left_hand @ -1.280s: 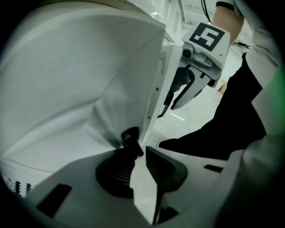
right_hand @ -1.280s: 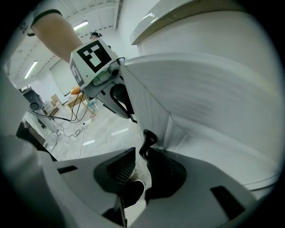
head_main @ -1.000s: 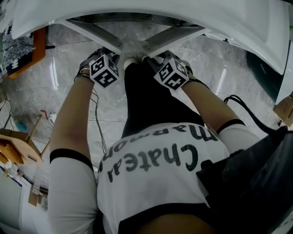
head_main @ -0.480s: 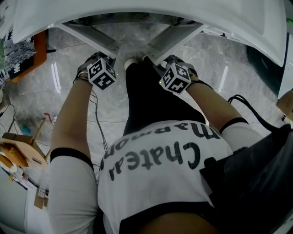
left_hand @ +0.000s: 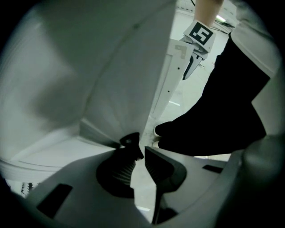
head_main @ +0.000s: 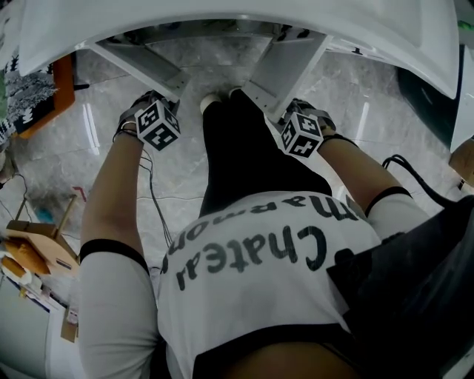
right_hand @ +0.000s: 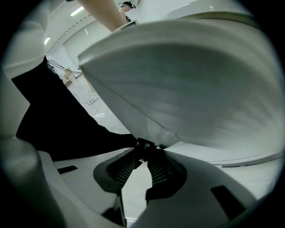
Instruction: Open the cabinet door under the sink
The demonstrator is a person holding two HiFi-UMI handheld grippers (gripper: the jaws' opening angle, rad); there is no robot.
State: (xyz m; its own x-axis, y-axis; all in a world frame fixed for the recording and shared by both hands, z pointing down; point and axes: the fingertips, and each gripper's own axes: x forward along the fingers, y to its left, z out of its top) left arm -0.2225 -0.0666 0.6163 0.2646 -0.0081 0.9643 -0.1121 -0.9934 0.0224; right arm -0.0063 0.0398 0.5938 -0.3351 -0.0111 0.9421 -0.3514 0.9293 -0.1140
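Seen from above, both cabinet doors stand swung outward beneath the white surface [head_main: 237,18]. The left door [head_main: 141,63] is at 11 o'clock and the right door [head_main: 285,63] at 1 o'clock. The left gripper [left_hand: 140,150] has just been closing its jaws, which are now nearly together, their tips pinching the left handle [left_hand: 129,140], a small dark knob on that door's edge. The right gripper [right_hand: 144,150] has its jaws narrowed to a slit, clamped on the right handle [right_hand: 144,143].

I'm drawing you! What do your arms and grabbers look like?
White short sleeves with black cuffs. The left gripper and right gripper are pale grey, with black ribbed pads and patterned marker cubes. Left jaws just closed on the cabinet door.
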